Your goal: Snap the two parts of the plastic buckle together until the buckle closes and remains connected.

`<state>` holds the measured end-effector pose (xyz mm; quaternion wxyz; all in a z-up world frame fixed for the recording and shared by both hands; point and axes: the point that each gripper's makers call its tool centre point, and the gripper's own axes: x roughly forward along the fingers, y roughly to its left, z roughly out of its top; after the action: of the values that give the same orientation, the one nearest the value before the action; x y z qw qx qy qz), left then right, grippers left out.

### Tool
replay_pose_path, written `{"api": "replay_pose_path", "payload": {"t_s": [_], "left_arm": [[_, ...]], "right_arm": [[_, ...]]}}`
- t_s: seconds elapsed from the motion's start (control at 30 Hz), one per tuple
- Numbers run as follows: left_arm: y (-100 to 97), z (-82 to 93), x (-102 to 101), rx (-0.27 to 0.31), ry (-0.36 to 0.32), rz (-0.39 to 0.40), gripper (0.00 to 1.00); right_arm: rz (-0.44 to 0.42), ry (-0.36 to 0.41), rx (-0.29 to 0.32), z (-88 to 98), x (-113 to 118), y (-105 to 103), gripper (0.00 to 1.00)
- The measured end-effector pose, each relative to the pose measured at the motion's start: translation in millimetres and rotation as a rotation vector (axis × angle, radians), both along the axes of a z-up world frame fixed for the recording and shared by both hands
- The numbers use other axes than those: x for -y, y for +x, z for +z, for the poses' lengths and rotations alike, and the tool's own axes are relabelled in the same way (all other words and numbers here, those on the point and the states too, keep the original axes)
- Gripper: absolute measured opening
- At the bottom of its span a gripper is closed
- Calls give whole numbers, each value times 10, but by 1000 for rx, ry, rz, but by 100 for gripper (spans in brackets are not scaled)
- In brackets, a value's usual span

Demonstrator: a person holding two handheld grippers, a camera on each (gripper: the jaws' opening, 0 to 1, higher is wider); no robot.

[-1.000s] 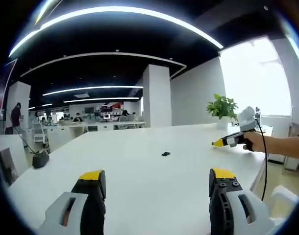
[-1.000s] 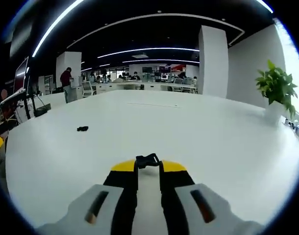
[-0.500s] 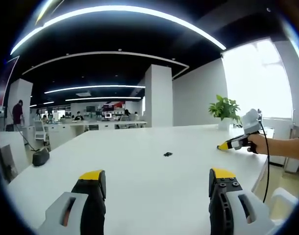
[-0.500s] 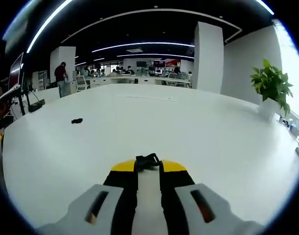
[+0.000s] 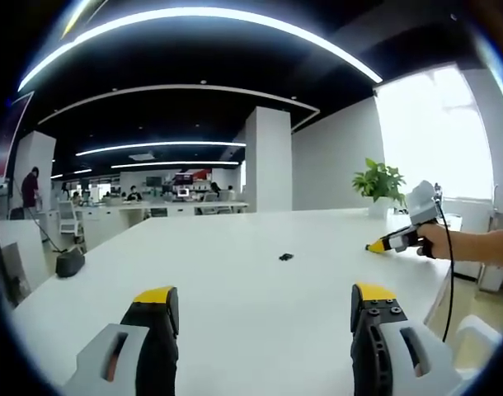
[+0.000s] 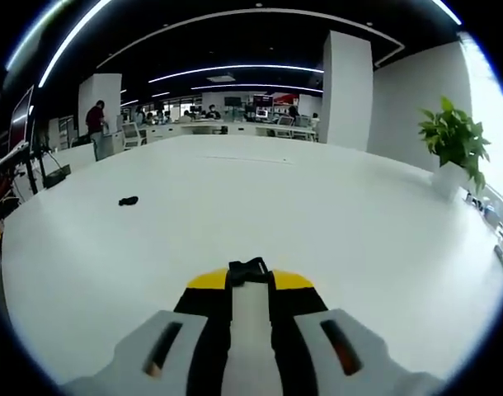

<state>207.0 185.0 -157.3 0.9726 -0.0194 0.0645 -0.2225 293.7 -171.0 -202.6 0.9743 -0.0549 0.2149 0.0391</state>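
White table in a broad open office, one buckle half out on it, the other in my right jaws.

On my left, my left gripper hovers with jaws wide apart and empty; the loose buckle half lies well ahead on the table. To my right, my right gripper has its jaws clamped on the other buckle half, above the table, near a potted plant.

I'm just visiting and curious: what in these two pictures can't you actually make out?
- Buckle part on the table: left gripper view, too small to tell which half.
- Buckle part in the right gripper: right gripper view, mostly hidden between the jaws; only its top pokes out.
- People at the far desks: too small.
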Motion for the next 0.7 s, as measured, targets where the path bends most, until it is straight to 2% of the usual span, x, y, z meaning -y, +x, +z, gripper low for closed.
{"api": "replay_pose_path", "payload": {"t_s": [0.1,0.27,0.33,0.47,0.6,0.7], "left_arm": [[-1,-8,15,-3,3,-5,87],[0,-9,41,-3,4,-8,87],[4,-11,50,-4,5,-8,87],[16,-16,76,-5,7,-9,87],[29,-23,122,-7,12,-16,87],[31,-26,163,-7,6,-32,87]], "right_arm": [[-4,11,-2,-9,-11,-20,17],[-9,36,-4,-21,6,-38,31],[-6,45,6,-5,9,-61,32],[0,76,41,112,9,-70,33],[12,74,87,288,28,-65,34],[21,64,100,347,48,-57,36]]}}
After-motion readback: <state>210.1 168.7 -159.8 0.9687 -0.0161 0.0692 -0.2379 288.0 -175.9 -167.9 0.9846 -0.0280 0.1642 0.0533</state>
